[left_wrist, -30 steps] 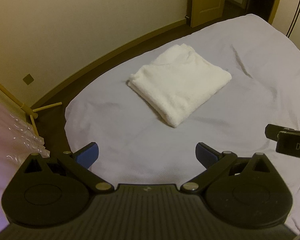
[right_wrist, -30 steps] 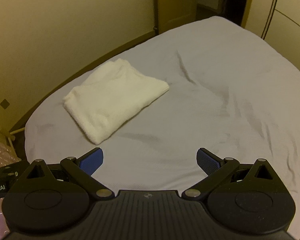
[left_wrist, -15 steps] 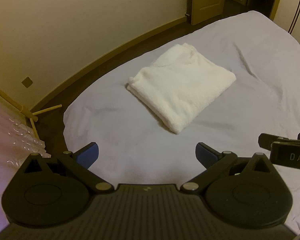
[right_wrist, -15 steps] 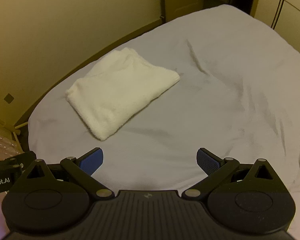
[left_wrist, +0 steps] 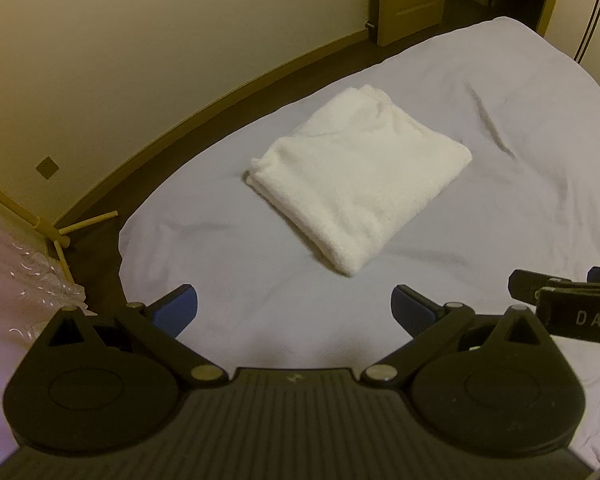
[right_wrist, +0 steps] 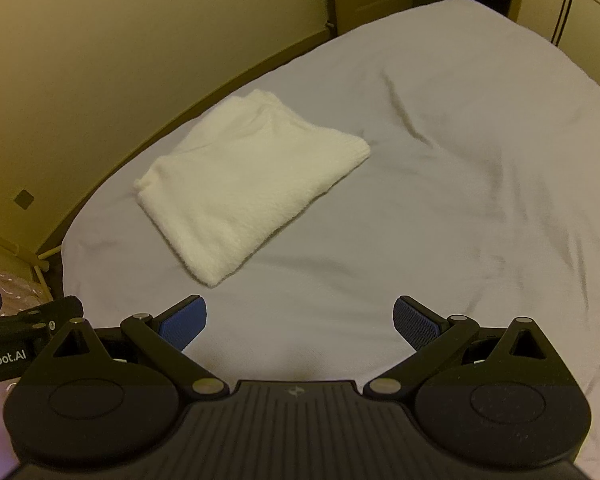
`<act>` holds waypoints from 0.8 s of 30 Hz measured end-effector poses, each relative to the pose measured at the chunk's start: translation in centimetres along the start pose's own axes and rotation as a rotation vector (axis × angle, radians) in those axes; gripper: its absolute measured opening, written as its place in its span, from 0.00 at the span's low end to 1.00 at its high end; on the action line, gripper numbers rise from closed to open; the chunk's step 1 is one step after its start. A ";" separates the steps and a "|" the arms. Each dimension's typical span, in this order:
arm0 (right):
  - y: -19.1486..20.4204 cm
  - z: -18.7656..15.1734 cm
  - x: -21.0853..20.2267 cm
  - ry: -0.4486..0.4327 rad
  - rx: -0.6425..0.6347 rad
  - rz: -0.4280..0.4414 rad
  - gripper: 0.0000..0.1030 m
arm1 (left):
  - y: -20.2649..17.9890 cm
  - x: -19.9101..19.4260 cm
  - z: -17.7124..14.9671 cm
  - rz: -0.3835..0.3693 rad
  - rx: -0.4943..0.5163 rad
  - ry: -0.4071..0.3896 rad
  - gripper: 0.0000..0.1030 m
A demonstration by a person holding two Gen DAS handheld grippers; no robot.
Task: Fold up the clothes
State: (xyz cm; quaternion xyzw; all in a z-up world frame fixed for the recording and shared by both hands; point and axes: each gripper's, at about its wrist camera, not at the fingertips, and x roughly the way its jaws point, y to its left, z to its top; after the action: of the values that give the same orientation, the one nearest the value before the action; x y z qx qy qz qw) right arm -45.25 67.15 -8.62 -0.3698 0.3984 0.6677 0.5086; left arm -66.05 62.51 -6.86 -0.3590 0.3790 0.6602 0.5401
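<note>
Bed sheet [left_wrist: 228, 248] mid-frame holds my folded white towel [left_wrist: 360, 184]; soft, floppy, I'd pinch a corner. Left claw [left_wrist: 294, 306] and right claw [right_wrist: 300, 320] both wide open, empty.

left gripper [left_wrist: 294, 306] agape; right gripper [right_wrist: 300, 318] too (empty)

My right gripper [right_wrist: 300, 320] hangs over the near part of the bed [right_wrist: 440, 140], its jaws spread wide with nothing between them. A white folded cloth [right_wrist: 252, 188] lies flat on the grey sheet near the bed's left edge, well clear of my blue pads [right_wrist: 182, 322]. Creases run across the sheet toward the right. My left gripper [right_wrist: 28, 320] shows at the left border.
</note>
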 end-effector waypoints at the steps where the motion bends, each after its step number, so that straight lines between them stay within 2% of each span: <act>1: 0.0 0.1 0.1 0.001 0.002 0.002 1.00 | 0.0 0.1 0.0 0.002 -0.001 0.003 0.99; 19: 0.9 0.2 -0.1 -0.003 -0.021 0.003 1.00 | 0.9 -0.1 0.2 0.005 -0.016 0.006 0.99; 24: 1.2 -0.2 -1.0 -0.024 -0.021 0.003 1.00 | 1.1 -1.4 -0.2 0.003 -0.014 -0.039 0.99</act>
State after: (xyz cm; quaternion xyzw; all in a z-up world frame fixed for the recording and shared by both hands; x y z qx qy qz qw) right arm -46.22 66.33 -7.60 -0.3666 0.3856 0.6769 0.5086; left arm -66.87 61.56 -5.58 -0.3490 0.3645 0.6706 0.5437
